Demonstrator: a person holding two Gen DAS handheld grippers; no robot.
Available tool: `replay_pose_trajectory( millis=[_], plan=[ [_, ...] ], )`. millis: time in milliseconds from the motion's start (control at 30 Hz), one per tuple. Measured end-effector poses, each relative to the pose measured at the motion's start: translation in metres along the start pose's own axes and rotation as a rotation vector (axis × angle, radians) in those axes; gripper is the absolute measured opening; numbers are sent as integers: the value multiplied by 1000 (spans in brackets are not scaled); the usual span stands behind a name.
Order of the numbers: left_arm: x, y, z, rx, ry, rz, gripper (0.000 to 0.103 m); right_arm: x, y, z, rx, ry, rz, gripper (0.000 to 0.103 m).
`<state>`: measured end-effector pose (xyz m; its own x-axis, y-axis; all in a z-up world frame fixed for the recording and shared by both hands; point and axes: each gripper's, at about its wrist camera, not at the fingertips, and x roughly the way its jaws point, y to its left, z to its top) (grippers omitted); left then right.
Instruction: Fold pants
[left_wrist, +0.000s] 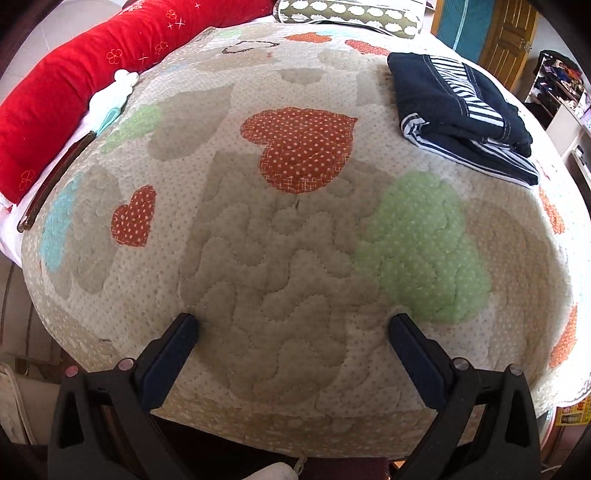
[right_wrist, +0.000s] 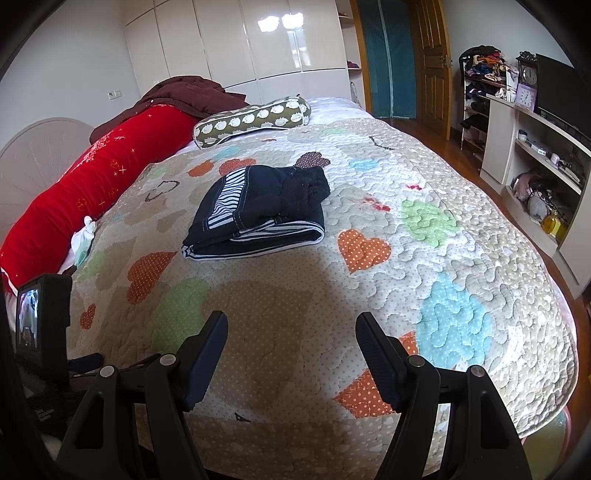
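Both grippers, left gripper (left_wrist: 293, 321) and right gripper (right_wrist: 291, 321), spread and empty; pants (right_wrist: 258, 214) look folded on quilt (right_wrist: 461, 229), likely done.

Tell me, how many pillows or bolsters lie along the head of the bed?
2. The long red bolster lies along the left edge of the quilt. The olive patterned pillow lies at its far end. The dark red cloth behind them may hide more.
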<state>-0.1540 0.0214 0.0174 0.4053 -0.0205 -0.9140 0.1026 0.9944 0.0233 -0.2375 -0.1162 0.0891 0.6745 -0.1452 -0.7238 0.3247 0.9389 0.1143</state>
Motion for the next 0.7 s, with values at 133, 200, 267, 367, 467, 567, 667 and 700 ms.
replay_pose_trajectory(
  millis=[133, 200, 267, 367, 467, 567, 667, 700],
  plan=[
    [-2, 0, -3, -24, -17, 12, 103, 0, 1, -1, -1, 0, 1, 76],
    [-1, 2, -2, -33, -26, 12, 103, 0, 1, -1, -1, 4, 2, 77],
    [-2, 2, -3, -39, -32, 12, 103, 2, 1, -2, 0, 14, 3, 78],
    [-2, 2, -5, -43, -35, 12, 103, 9, -1, -3, 12, 50, 10, 79],
    [-3, 2, -6, -43, -41, 12, 103, 22, -6, -6, 35, 112, 3, 79],
    [-3, 2, -7, -43, -45, 12, 103, 32, -13, -10, 66, 166, -3, 79],
    [-3, 2, -7, -44, -45, 12, 103, 40, -19, -13, 88, 208, -12, 80],
    [-2, 2, -7, -43, -44, 11, 103, 43, -20, -15, 90, 223, -14, 82]
  ],
)
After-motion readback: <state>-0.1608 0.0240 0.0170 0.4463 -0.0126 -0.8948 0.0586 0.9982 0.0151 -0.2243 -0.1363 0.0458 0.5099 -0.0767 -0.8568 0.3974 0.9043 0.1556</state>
